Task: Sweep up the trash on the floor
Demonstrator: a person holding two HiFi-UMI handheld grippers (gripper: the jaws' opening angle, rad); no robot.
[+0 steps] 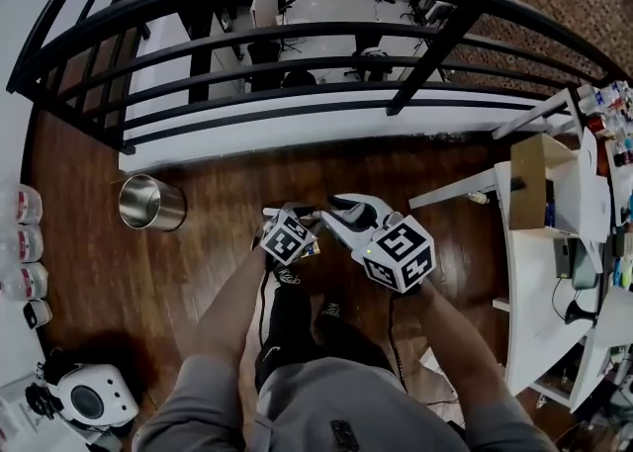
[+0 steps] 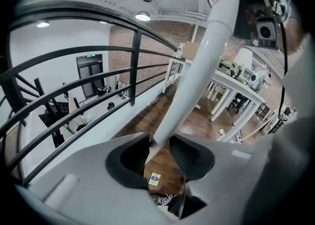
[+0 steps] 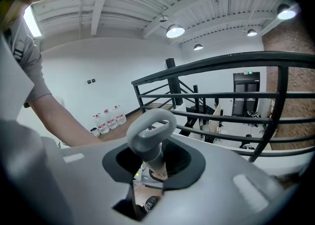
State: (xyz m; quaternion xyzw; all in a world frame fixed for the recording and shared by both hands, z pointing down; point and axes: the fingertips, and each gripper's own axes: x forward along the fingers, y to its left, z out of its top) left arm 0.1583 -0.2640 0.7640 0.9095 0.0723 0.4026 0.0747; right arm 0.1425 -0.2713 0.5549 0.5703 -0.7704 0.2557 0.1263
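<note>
I stand on a dark wood floor [image 1: 208,272] with both grippers held close together in front of me. My left gripper [image 1: 280,213] [image 2: 160,159] is shut on a long white pole [image 2: 206,56] that runs between its pads and up past the camera. My right gripper [image 1: 341,215] [image 3: 155,166] is shut on a grey handle [image 3: 150,133] [image 1: 354,211] with a loop at its end. Below the left jaws, a small yellow and blue card [image 2: 154,178] lies on the floor. The lower ends of the pole and the handle are hidden.
A black railing [image 1: 297,45] curves across just ahead. A shiny metal bin [image 1: 151,203] stands at the left. White desks [image 1: 539,282] with a cardboard box [image 1: 539,178] fill the right side. Water bottles [image 1: 25,242] and a white device [image 1: 94,399] line the left edge.
</note>
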